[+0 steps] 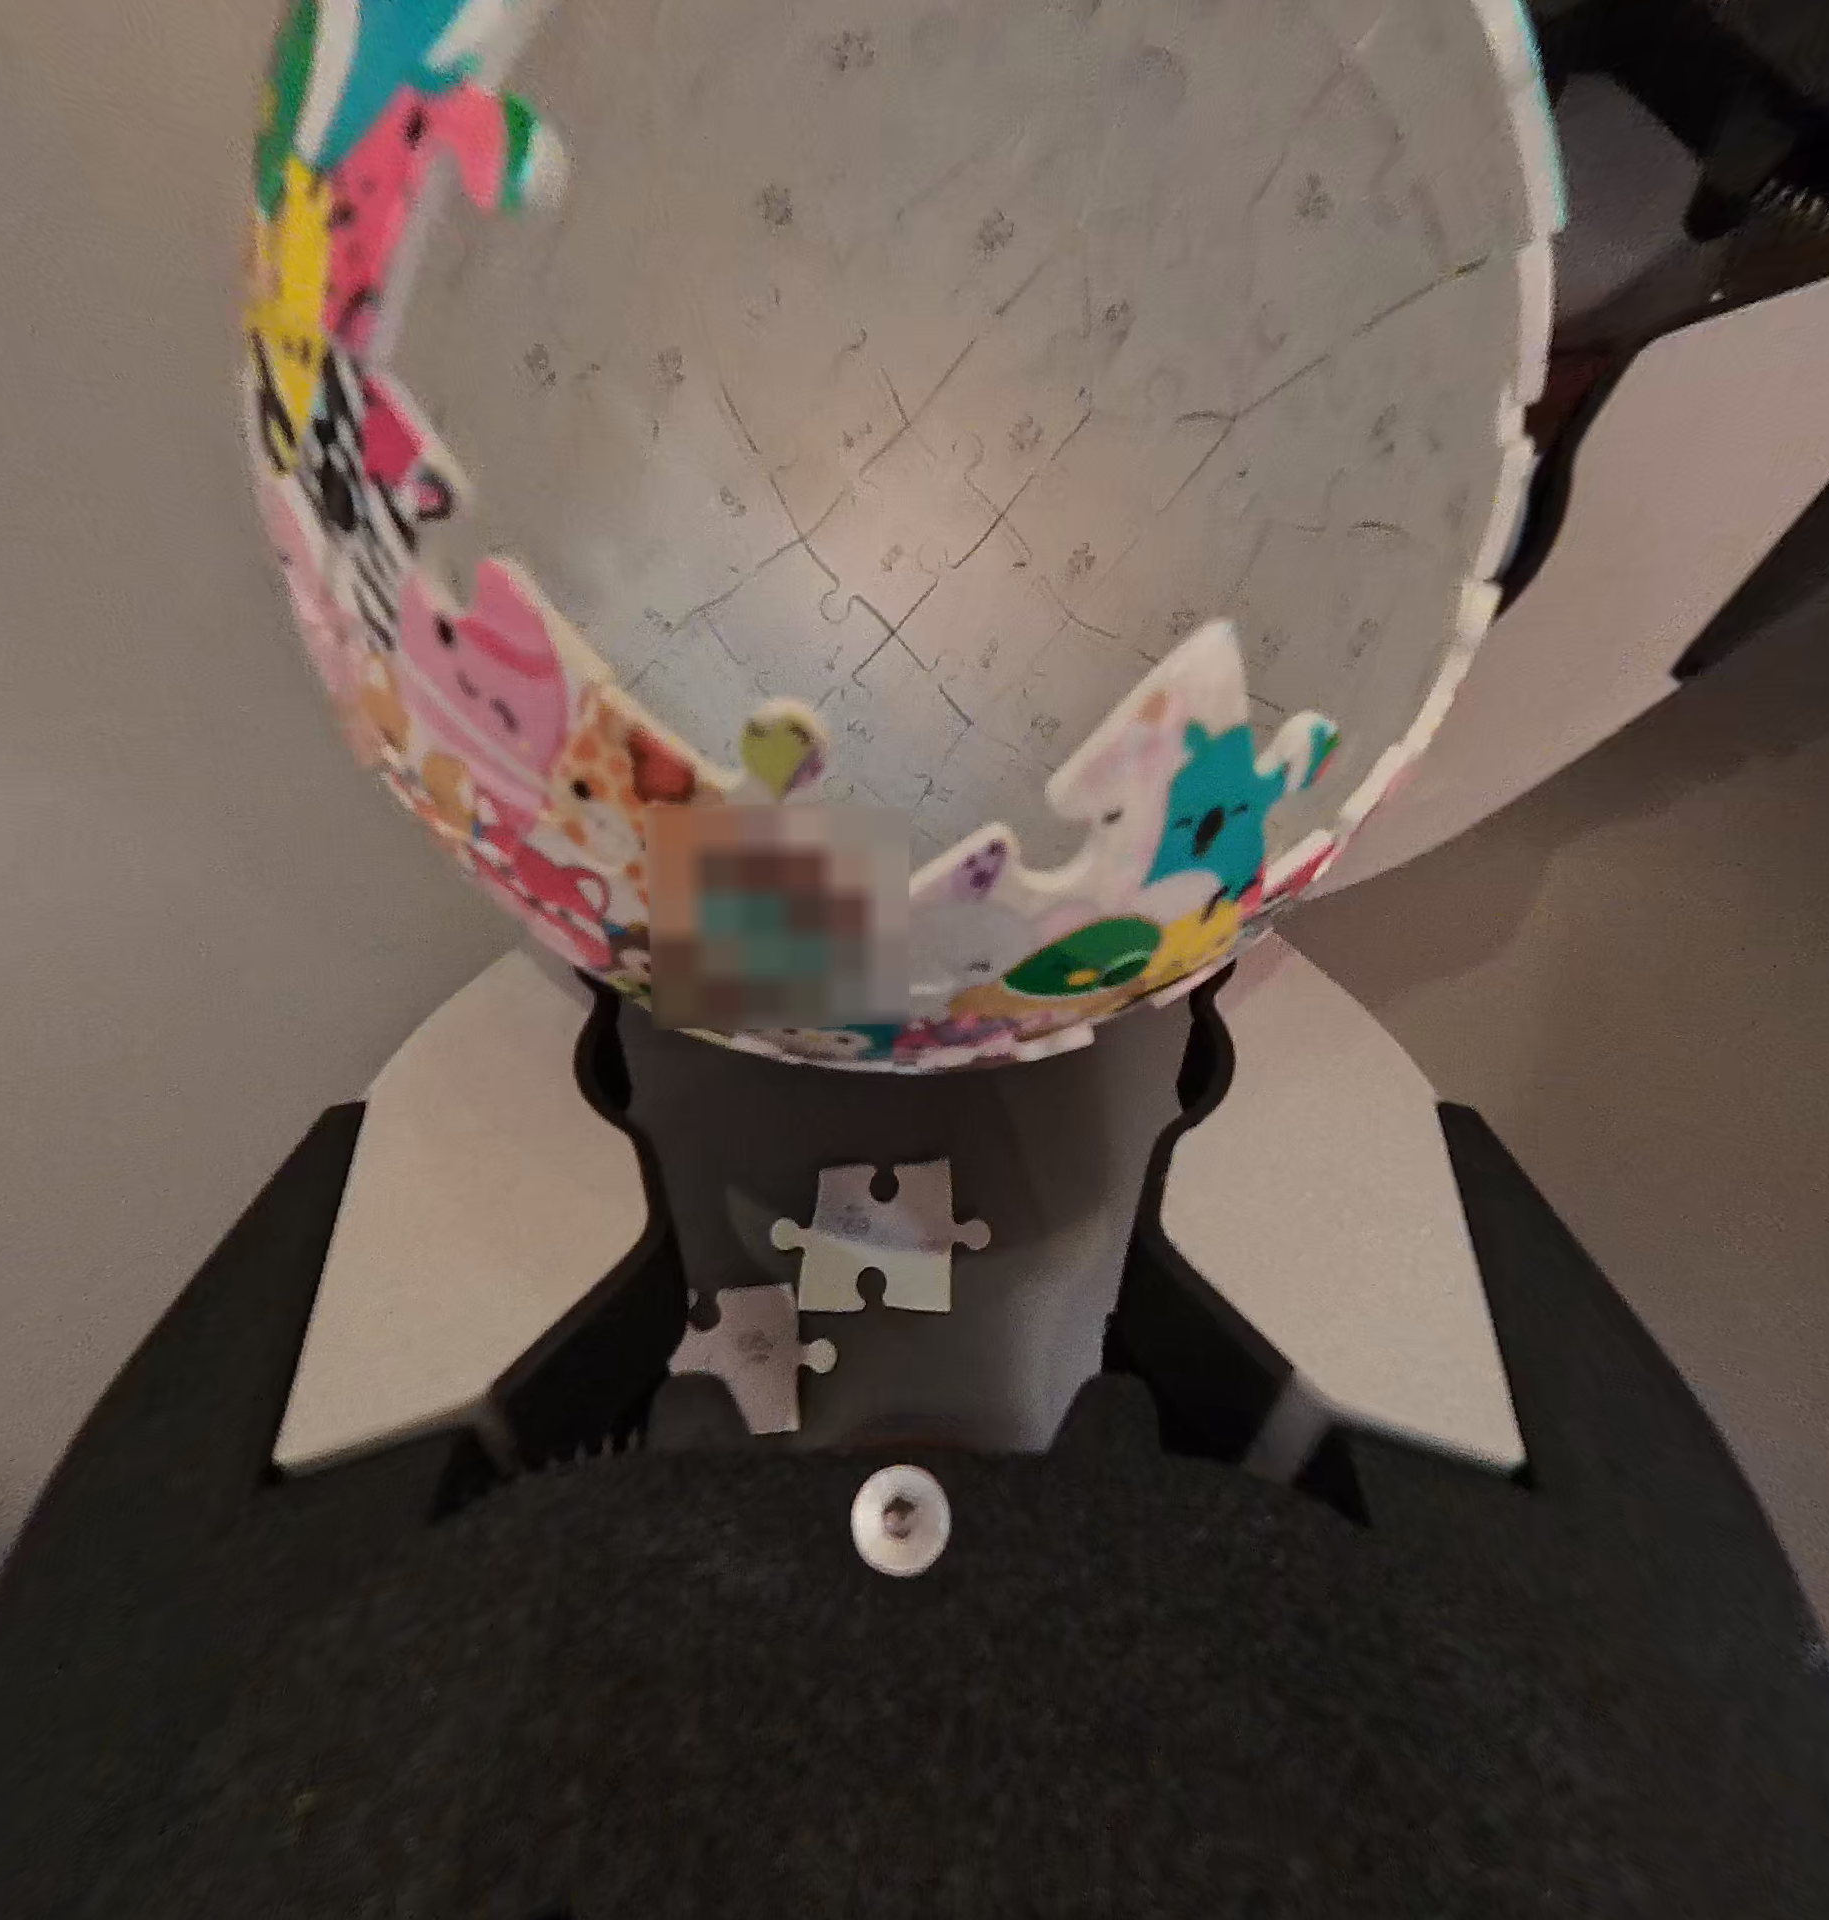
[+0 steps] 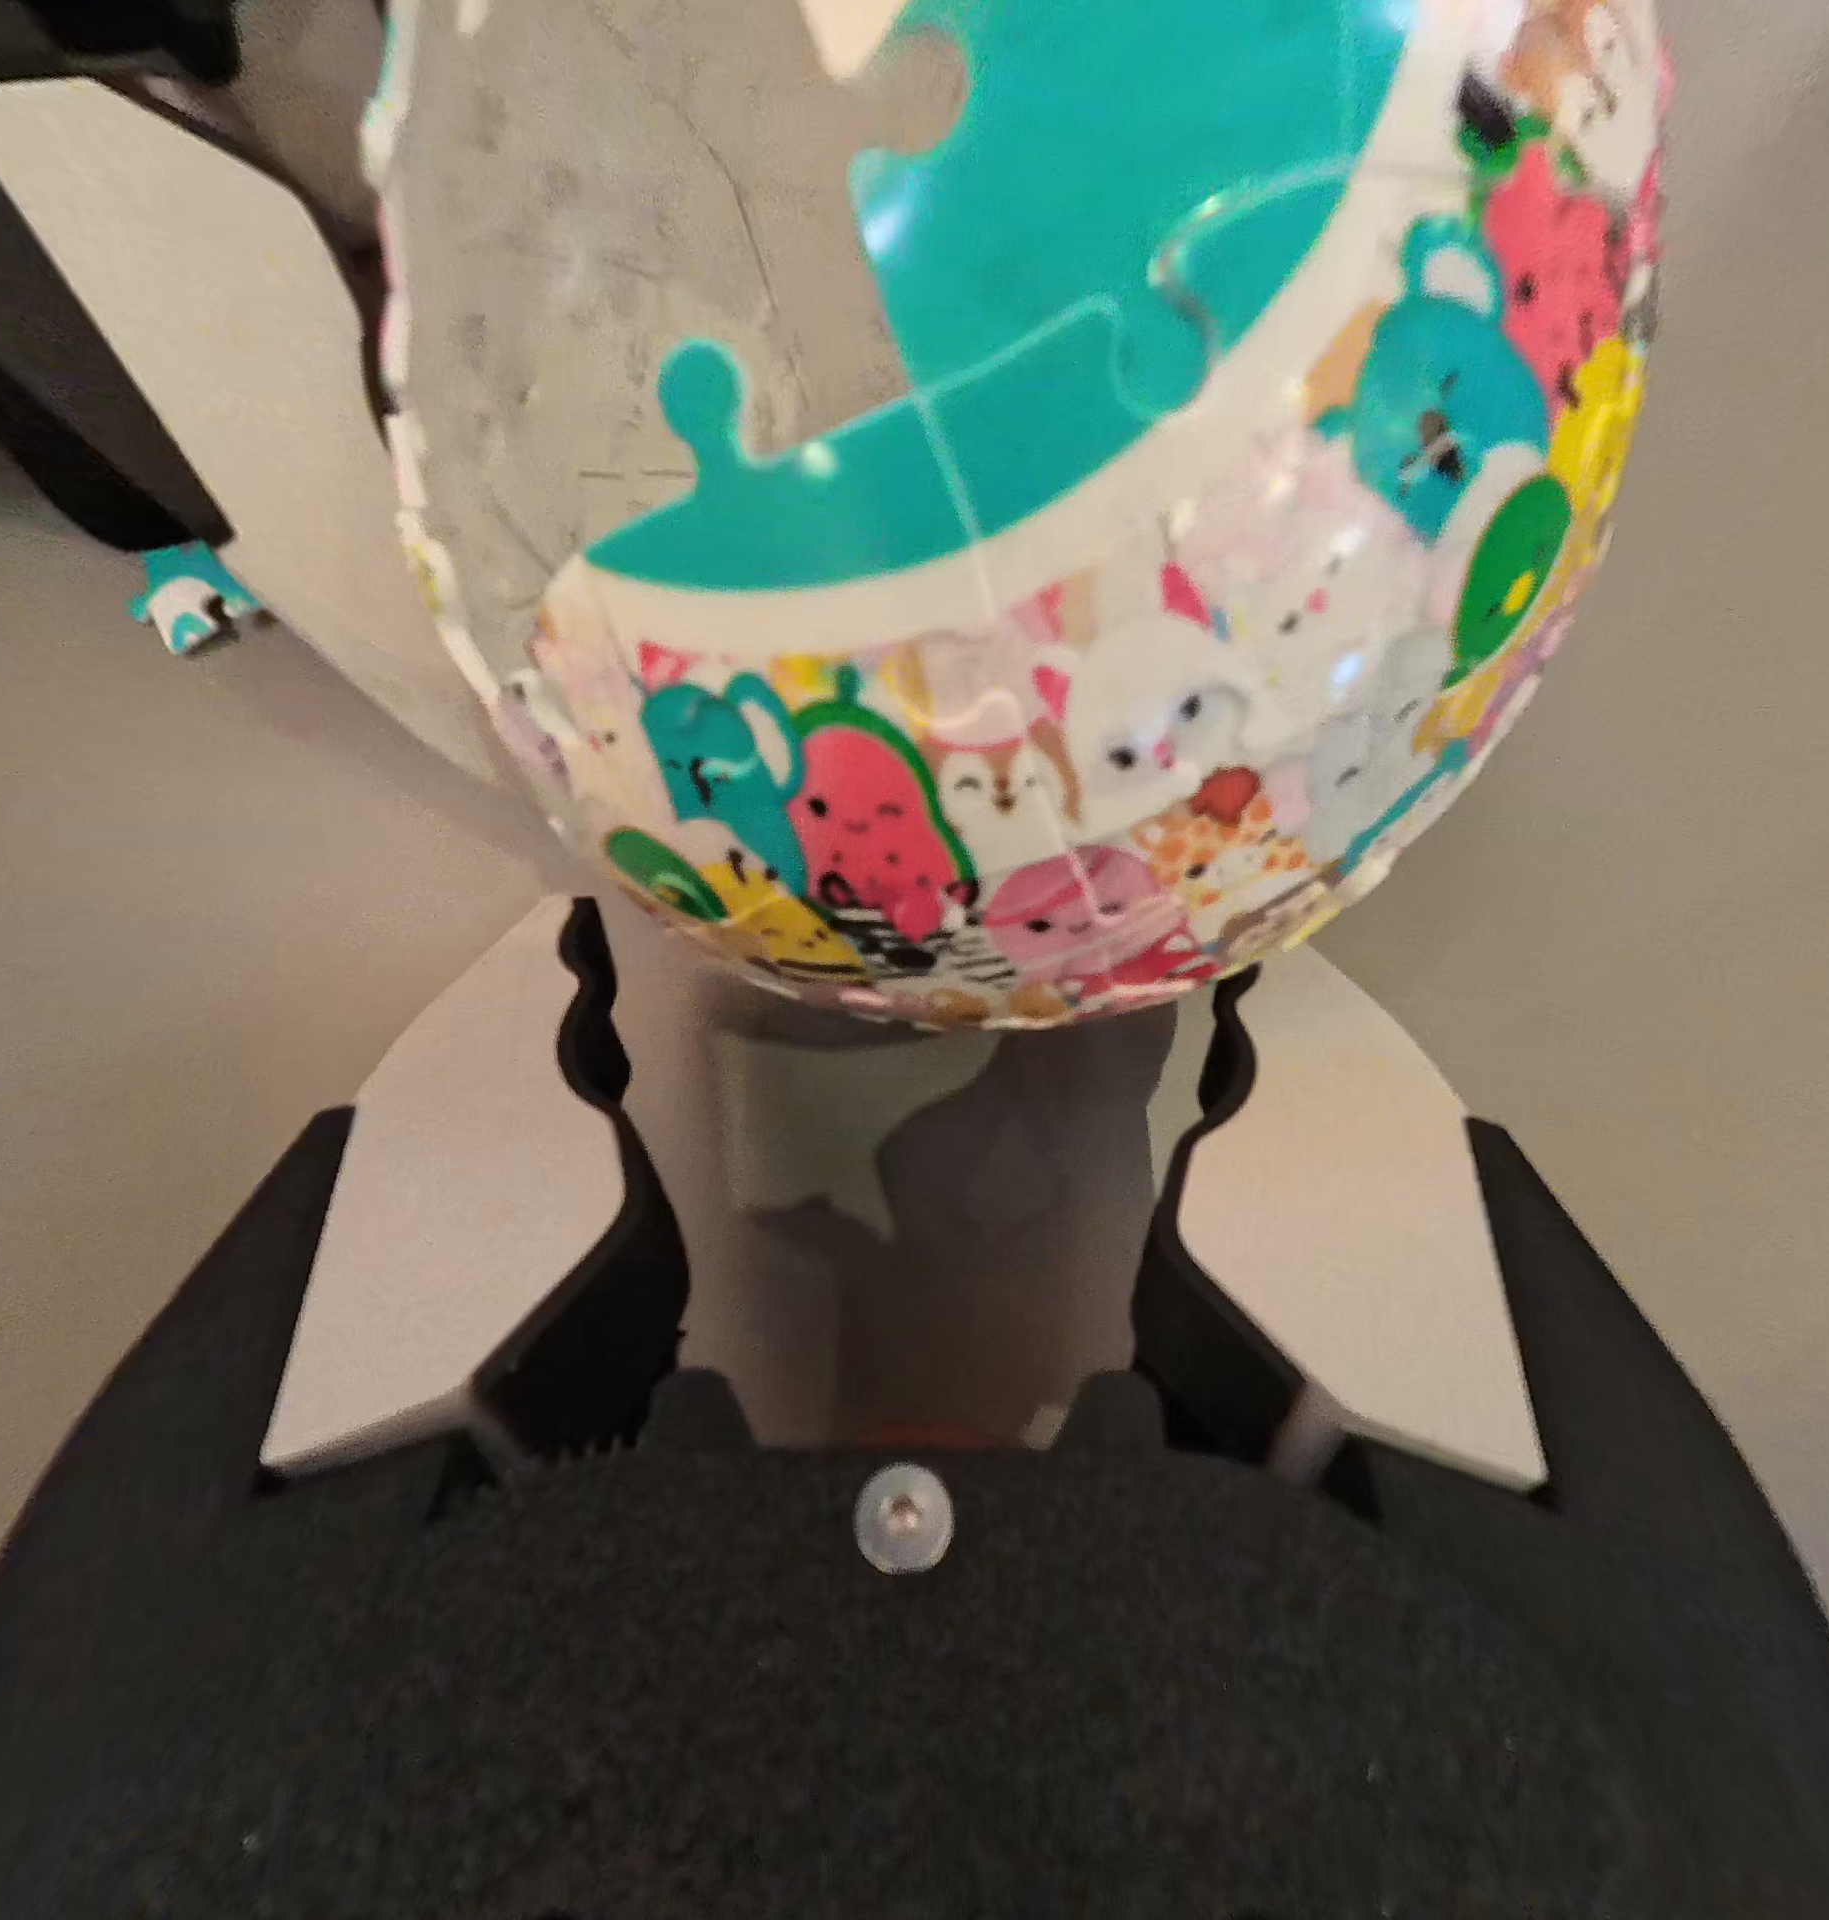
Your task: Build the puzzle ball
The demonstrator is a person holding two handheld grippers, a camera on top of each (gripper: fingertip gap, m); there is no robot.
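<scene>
between our two grippers sits the puzzle ball, a half-built shell with a wide gap in it. from the left wrist view that gap faces us and slightly upward, so we look straight into the pale grey inside, where the seams between pieces show. a ball has no long axis to speak of; what we can tell is that the jagged rim of the gap runs from the upper left round to the lower right. from the right wrist view the gap faces up and to the left, with a teal band of pieces curving along its edge above the cartoon-covered outside.

our left gripper has its fingers spread apart, tips touching or just under the bottom of the ball. our right gripper stands the same way, fingers apart at the ball's underside; whether either one truly presses the ball we cannot tell.

on the grey table two loose pieces lie face down between the left fingers, and another piece lies face up in the right view.
</scene>
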